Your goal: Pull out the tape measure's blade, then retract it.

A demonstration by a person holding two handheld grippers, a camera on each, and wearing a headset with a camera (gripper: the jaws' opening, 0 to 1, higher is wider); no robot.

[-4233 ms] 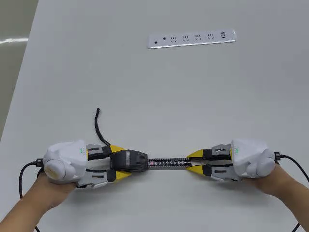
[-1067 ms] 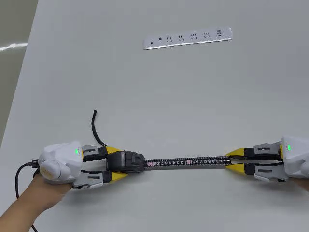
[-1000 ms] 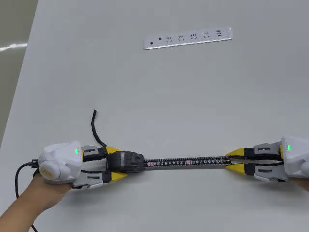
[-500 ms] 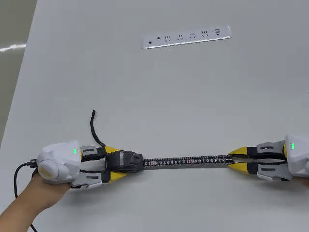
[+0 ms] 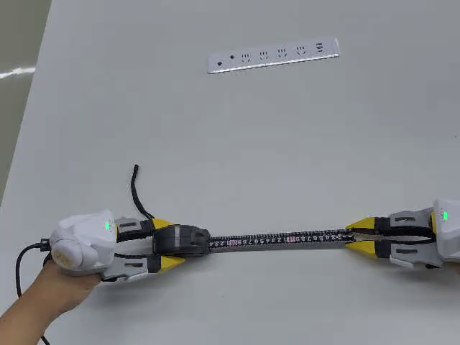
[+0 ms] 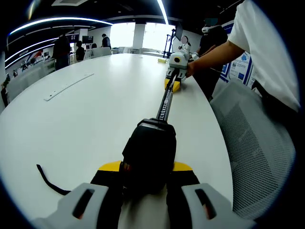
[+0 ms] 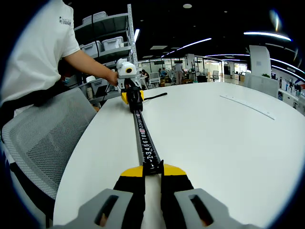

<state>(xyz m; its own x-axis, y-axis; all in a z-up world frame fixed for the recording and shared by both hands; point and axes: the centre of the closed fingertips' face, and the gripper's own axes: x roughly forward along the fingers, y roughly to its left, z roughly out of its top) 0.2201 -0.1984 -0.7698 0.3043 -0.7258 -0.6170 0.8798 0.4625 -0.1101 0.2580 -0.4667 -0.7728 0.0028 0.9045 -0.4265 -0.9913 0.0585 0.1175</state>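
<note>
In the head view my left claw [image 5: 172, 243] is clamped on the boxy black tape measure [image 5: 188, 239] at the near left of the smooth white table [image 5: 215, 129], and my right claw [image 5: 361, 237] pinches the end of its thin numbered blade [image 5: 280, 238], stretched straight between them, with a long white power strip [image 5: 273, 54] far beyond. In the left gripper view the matte, rounded tape measure sits wedged between my jaws, the blade running off to the other claw. In the right gripper view my yellow wedge-shaped jaws close narrow on the blade's tip.
</note>
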